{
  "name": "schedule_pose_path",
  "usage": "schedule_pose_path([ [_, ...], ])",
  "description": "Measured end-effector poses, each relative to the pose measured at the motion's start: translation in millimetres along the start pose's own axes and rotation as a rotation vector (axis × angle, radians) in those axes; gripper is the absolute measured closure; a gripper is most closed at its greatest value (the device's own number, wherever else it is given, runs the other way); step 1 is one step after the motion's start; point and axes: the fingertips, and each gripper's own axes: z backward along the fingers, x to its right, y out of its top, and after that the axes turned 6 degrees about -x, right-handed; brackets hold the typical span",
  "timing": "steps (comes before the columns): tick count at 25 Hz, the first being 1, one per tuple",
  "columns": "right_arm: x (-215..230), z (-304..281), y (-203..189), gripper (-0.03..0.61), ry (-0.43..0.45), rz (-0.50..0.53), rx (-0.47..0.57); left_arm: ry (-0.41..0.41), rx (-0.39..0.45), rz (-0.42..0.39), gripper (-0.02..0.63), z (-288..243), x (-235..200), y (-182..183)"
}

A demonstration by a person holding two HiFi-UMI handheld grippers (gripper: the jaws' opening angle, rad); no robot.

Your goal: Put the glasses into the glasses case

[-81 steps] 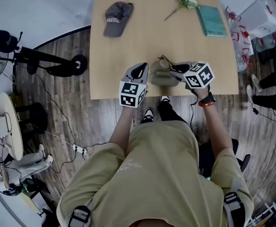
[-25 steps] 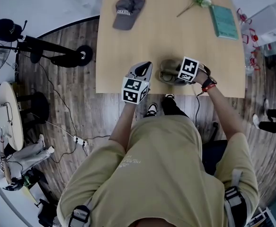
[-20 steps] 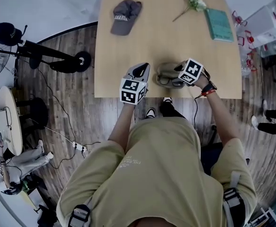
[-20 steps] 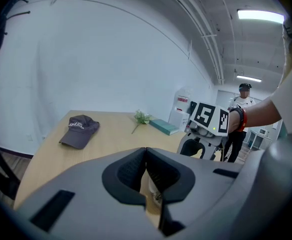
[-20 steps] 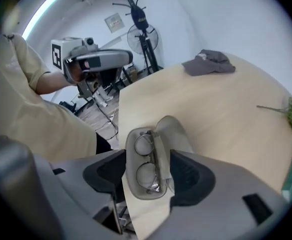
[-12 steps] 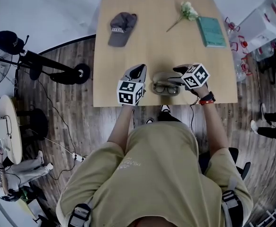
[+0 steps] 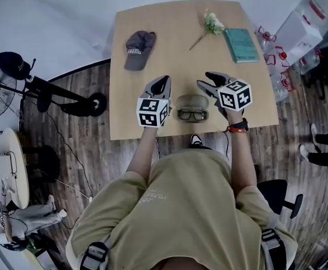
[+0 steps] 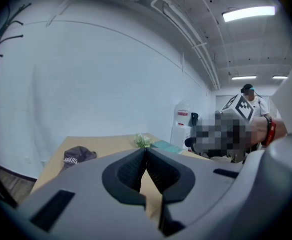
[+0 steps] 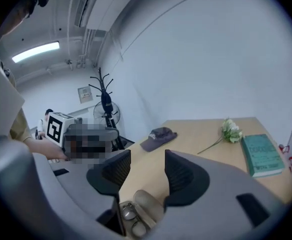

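Note:
An olive-grey glasses case lies open near the table's front edge. Dark-framed glasses lie just in front of its shell, in what looks like its open near half. In the right gripper view the glasses and case show low between the jaws, well below them. My right gripper hangs above and right of the case, its jaws closing with nothing between them. My left gripper hovers left of the case, shut and empty.
On the far part of the wooden table lie a grey cap, a white flower and a green book. White boxes stand off the right edge. A fan and stand stand on the floor at left.
Both grippers lifted off the table. The right one came away from the case and swung up, leaving the glasses lying uncovered at the open case.

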Motion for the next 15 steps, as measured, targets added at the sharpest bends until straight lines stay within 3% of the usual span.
schedule_pose_path([
  [5, 19, 33, 30, 0.39, -0.156, 0.008, 0.137, -0.001, 0.045, -0.028, 0.591, -1, 14, 24],
  [12, 28, 61, 47, 0.454, -0.276, 0.013, 0.231, 0.008, 0.091, -0.038, 0.591, -1, 25, 46],
  [15, 26, 69, 52, 0.522, -0.313, 0.021, 0.263, 0.008, 0.102, -0.04, 0.591, 1, 27, 50],
])
